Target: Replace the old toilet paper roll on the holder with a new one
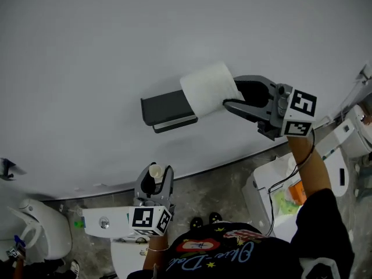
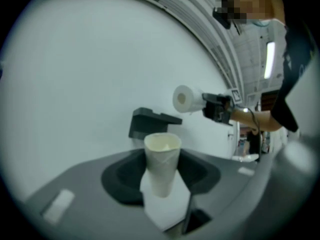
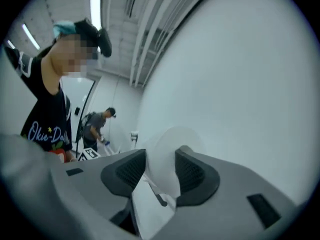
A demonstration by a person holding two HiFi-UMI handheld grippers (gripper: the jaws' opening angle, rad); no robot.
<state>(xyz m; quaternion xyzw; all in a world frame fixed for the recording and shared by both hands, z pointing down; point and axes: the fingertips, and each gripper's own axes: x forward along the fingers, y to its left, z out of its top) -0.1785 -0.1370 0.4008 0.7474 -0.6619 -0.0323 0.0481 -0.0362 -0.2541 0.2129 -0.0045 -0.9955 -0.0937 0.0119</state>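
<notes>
The right hand-held gripper point(image 1: 232, 95) clamps the new roll point(image 1: 208, 89) just right of the holder point(image 1: 167, 110), apparently for mounting. The left hand-held gripper point(image 1: 155, 178) grips the empty core point(image 1: 155, 171), kept nearer, clear of the work.

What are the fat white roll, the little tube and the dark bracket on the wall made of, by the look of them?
The fat white roll looks like soft tissue paper: matte white, with a hollow middle. The little tube is probably thin cardboard: pale, dull, with diagonal seam lines. The dark bracket is smooth and grey with crisp edges, either plastic or painted metal; the look leaves that open.
</notes>
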